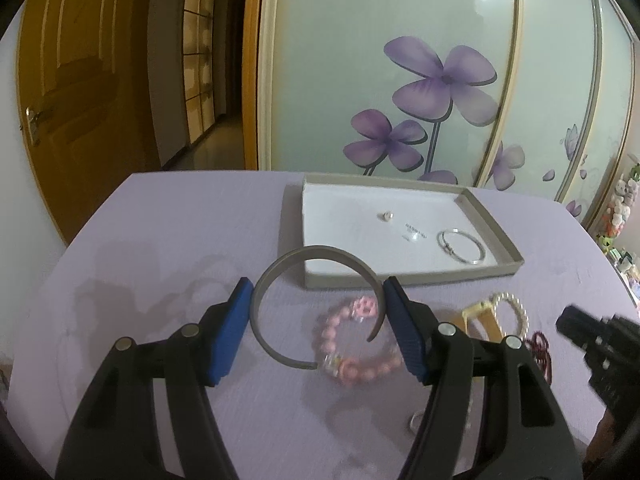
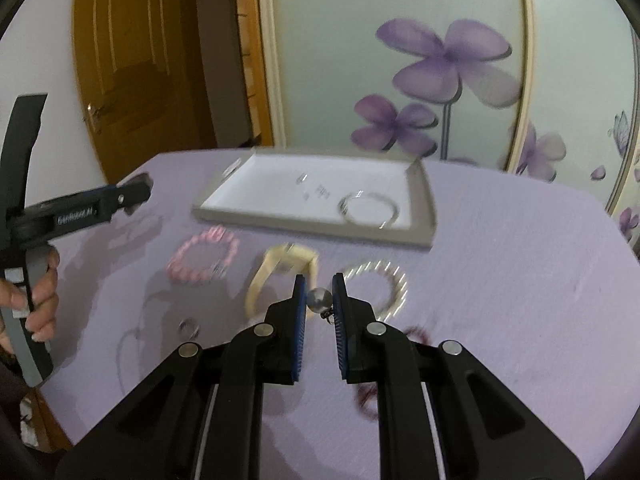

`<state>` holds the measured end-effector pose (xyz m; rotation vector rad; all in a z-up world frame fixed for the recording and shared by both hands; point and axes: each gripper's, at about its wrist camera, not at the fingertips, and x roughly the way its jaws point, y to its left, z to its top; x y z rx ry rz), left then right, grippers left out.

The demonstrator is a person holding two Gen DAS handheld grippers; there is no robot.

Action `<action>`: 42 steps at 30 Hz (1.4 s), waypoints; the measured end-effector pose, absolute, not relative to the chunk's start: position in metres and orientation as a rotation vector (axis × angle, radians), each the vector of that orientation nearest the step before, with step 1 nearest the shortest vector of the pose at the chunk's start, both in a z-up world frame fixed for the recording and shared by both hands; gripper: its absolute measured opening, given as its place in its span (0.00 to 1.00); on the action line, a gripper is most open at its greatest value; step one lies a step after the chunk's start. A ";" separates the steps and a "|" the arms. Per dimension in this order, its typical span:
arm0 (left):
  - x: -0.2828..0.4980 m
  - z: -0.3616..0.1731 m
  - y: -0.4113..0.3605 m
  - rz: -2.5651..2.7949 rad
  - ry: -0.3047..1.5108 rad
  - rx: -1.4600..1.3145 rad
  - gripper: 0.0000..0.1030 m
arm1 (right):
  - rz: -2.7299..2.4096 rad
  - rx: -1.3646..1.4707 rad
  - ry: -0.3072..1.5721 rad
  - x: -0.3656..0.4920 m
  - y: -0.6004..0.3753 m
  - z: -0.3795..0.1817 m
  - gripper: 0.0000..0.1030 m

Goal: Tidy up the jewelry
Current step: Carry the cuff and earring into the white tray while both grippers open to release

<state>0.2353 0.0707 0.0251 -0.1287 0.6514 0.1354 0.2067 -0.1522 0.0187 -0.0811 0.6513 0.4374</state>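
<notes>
The left tool (image 1: 318,308) is clamped on a grey open cuff bangle (image 1: 280,276), its blue pads pressing the cuff's two sides and holding it above the lilac-covered bench (image 1: 160,220). The right tool (image 2: 319,300) has its pads nearly together, pinching a small silvery ball pendant (image 2: 319,299) with a tiny dark clasp hanging beneath it, lifted clear of the cloth. Toward the far side of the bench lies a shallow grey tray (image 1: 496,236) with a white floor; in it rest a silver bangle (image 1: 461,246) near the right wall and a small pale earring (image 1: 386,215) nearer the middle. Loose on the cloth in front of the tray lie a pink bead bracelet (image 2: 203,257), a cream-yellow bangle (image 2: 280,276), a white pearl bracelet (image 2: 380,288), a small silver ring (image 2: 189,327) and a dark red piece (image 2: 416,334), blurred. A hand (image 2: 38,300) grips the left tool's handle at the left edge of the right wrist view
</notes>
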 end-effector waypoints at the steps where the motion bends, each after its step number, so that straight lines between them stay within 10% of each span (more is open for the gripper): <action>1: 0.241 0.026 0.070 0.135 0.647 -0.127 0.64 | 0.433 -0.083 0.643 0.212 -0.154 0.022 0.13; 42: 0.428 -0.004 0.053 0.039 0.693 -0.115 0.64 | 0.500 -0.144 0.673 0.359 -0.111 -0.010 0.18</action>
